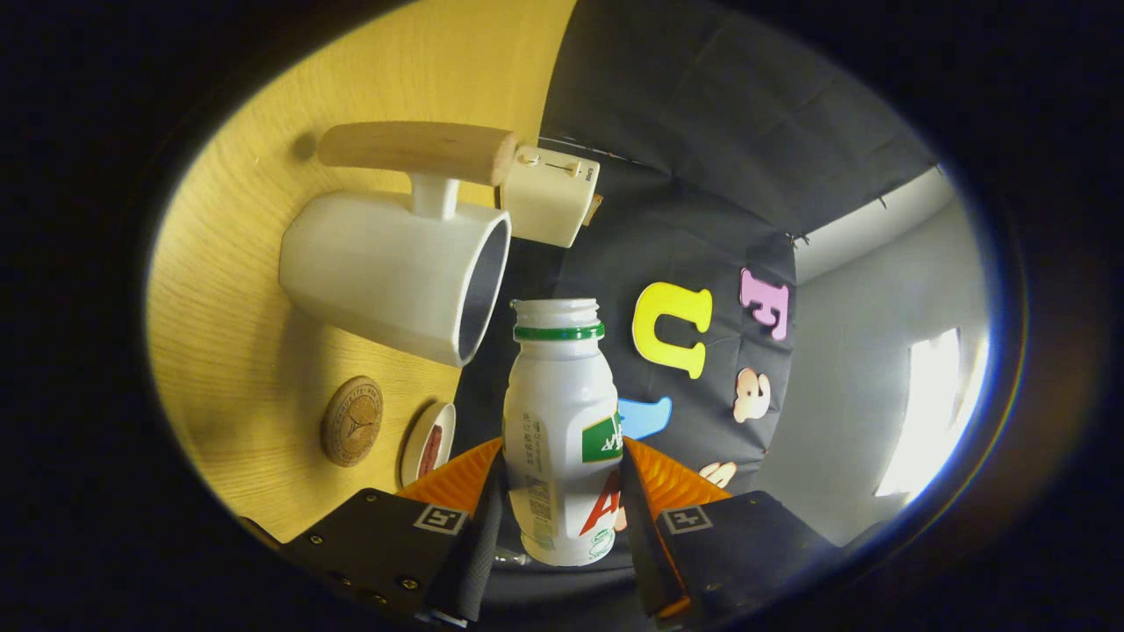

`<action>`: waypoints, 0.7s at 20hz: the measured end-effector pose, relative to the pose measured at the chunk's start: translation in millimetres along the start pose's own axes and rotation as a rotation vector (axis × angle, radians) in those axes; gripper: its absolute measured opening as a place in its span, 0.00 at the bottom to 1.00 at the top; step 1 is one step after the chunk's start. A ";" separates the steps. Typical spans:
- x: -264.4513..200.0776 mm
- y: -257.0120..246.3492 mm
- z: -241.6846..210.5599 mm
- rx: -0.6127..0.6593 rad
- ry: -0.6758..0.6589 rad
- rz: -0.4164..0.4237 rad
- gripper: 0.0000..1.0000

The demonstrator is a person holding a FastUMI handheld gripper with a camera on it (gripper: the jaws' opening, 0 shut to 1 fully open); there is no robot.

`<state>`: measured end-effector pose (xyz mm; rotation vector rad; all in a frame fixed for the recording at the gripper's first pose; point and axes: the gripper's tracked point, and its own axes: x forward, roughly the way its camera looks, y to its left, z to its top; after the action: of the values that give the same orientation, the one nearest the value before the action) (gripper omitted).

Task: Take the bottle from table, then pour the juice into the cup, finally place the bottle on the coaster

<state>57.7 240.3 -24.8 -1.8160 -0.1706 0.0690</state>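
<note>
A small white bottle [562,430] with a green neck ring and an open mouth sits between my fingers, and my gripper [560,509] is shut on its lower body. The whole view is rolled about a quarter turn, so the wooden table [246,369] stands like a wall beside the bottle. The white cup [395,272] with a wooden handle [417,149] rests on that table, its dark opening [483,290] just beyond and beside the bottle's mouth. A round cork coaster [351,420] lies on the table nearer my fingers than the cup. No juice stream shows.
A cream box-shaped device [549,197] stands on the table behind the cup's handle. A small white dish [428,443] with something reddish on it lies beside the coaster, close to my fingers. The black booth wall and a grey wall lie beyond the bottle.
</note>
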 end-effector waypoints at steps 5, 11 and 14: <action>2.2 17.8 -3.4 0.271 0.028 0.101 0.66; -5.8 30.9 4.6 0.755 0.033 0.250 0.66; -2.9 27.2 6.4 1.001 0.030 0.309 0.66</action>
<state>56.1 239.5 -52.8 -0.8283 0.1556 0.2897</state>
